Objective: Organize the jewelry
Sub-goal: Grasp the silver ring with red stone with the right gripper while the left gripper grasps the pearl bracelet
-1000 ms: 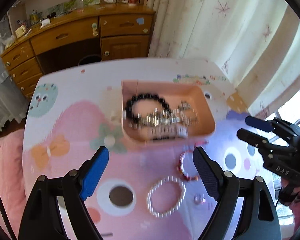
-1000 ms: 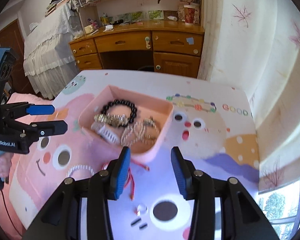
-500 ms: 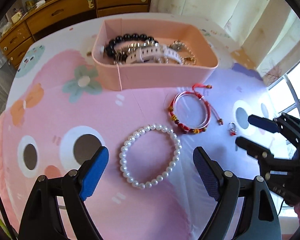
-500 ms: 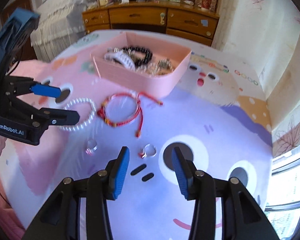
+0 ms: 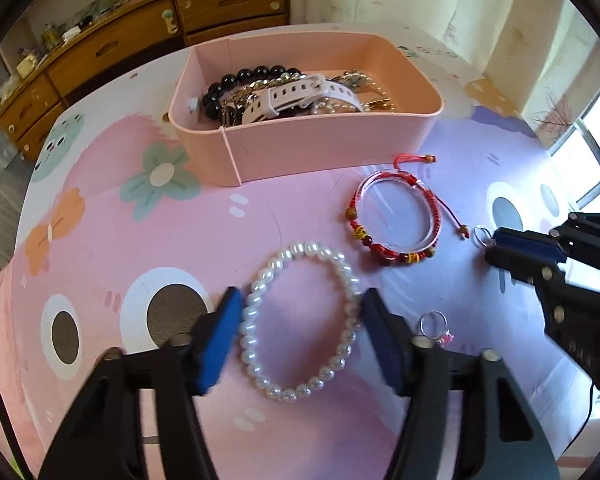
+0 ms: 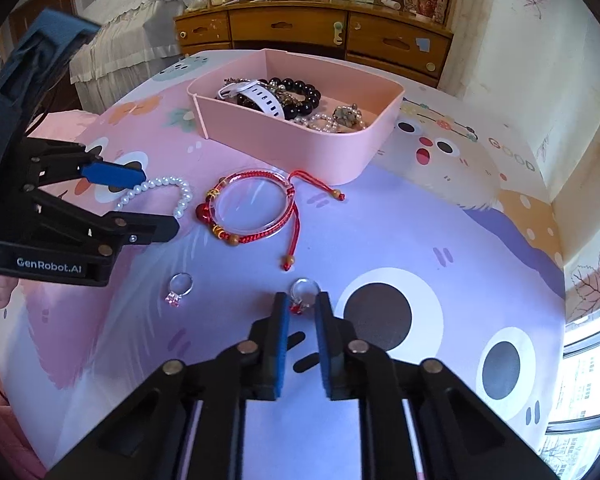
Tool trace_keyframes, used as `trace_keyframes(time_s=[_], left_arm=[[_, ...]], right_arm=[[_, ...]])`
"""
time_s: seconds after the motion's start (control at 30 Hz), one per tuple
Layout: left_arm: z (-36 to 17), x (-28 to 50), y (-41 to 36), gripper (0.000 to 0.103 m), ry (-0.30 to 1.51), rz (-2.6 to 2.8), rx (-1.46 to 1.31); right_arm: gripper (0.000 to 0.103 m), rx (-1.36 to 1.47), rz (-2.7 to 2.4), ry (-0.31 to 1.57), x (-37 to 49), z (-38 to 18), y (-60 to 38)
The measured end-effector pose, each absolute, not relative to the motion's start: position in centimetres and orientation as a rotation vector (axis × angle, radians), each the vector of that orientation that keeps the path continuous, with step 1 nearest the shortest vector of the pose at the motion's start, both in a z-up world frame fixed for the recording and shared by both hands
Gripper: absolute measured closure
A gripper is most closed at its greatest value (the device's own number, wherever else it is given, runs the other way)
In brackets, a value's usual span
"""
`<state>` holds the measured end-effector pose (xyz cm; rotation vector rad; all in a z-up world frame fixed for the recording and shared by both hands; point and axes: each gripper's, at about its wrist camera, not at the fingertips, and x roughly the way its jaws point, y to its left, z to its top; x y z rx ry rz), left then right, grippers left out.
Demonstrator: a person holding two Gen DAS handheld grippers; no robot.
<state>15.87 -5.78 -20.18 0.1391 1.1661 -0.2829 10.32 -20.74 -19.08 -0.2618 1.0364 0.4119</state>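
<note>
My left gripper gapes around the pearl bracelet mid-table. Right gripper brackets a ring (contact unclear, jaws apart), near the table's window edge.

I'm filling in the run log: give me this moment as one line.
left gripper: open, straddling pearl bracelet | right gripper: open around red-stone ring | pink box: holds jewelry
</note>
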Motion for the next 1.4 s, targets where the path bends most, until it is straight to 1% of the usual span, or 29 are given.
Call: trace_keyframes(time_s=[0.03, 0.07, 0.1, 0.37, 0.4, 0.43, 0.77, 0.83, 0.9, 1.1, 1.2, 1.27, 1.3, 1.4], left_arm=[[-20.1, 15.8, -5.8, 0.065, 1.159, -0.286, 0.14], [-20.0, 15.8, -5.6, 0.084, 1.152, -0.285, 0.138], [-20.0, 15.9, -5.5, 0.09, 1.152, -0.287, 0.13], [-19.7, 14.8, -4.7, 0.092, 1.131, -0.277, 0.1], [-19.5, 14.6, -4.7, 0.095, 1.125, -0.277, 0.096], [-19.2, 14.4, -4.6, 0.103, 1.114, -0.286, 0.089], [-18.9, 14.2, -3.7, 0.103, 1.178, -0.305, 0.061], [-18.4, 14.2, -3.5, 0.1, 1.19, -0.324, 0.036], [-18.3, 14.0, -3.7, 0.092, 1.197, -0.358, 0.035], [-18.8, 13.4, -5.4, 0.083, 1.226, -0.415, 0.121], [-19.2, 13.4, -5.9, 0.081, 1.235, -0.417, 0.163], [-19.4, 13.4, -6.1, 0.082, 1.225, -0.42, 0.18], [-19.4, 13.3, -6.2, 0.091, 1.22, -0.43, 0.185], [-19.5, 13.3, -6.3, 0.098, 1.203, -0.436, 0.225]], right_arm=[[0.095, -0.255, 0.414, 1.039, 10.4, -19.1, -20.9], [0.095, -0.245, 0.419, 1.041, 10.5, -19.1, -21.0], [0.096, -0.237, 0.422, 1.04, 10.5, -19.0, -21.1], [0.096, -0.211, 0.421, 1.05, 10.6, -19.1, -21.2], [0.096, -0.211, 0.421, 1.053, 10.6, -19.0, -21.2], [0.096, -0.211, 0.423, 1.056, 10.6, -19.0, -21.2], [0.096, -0.193, 0.438, 1.045, 10.5, -17.9, -20.7], [0.096, -0.193, 0.436, 1.043, 10.4, -17.8, -20.7], [0.096, -0.194, 0.434, 1.044, 10.3, -17.6, -20.7], [0.096, -0.187, 0.417, 1.05, 10.1, -17.4, -21.0], [0.096, -0.183, 0.411, 1.05, 10.2, -17.3, -21.3], [0.096, -0.181, 0.407, 1.05, 10.3, -17.1, -21.5], [0.096, -0.18, 0.404, 1.05, 10.2, -17.1, -21.5], [0.096, -0.174, 0.395, 1.053, 10.2, -17.0, -21.9]])
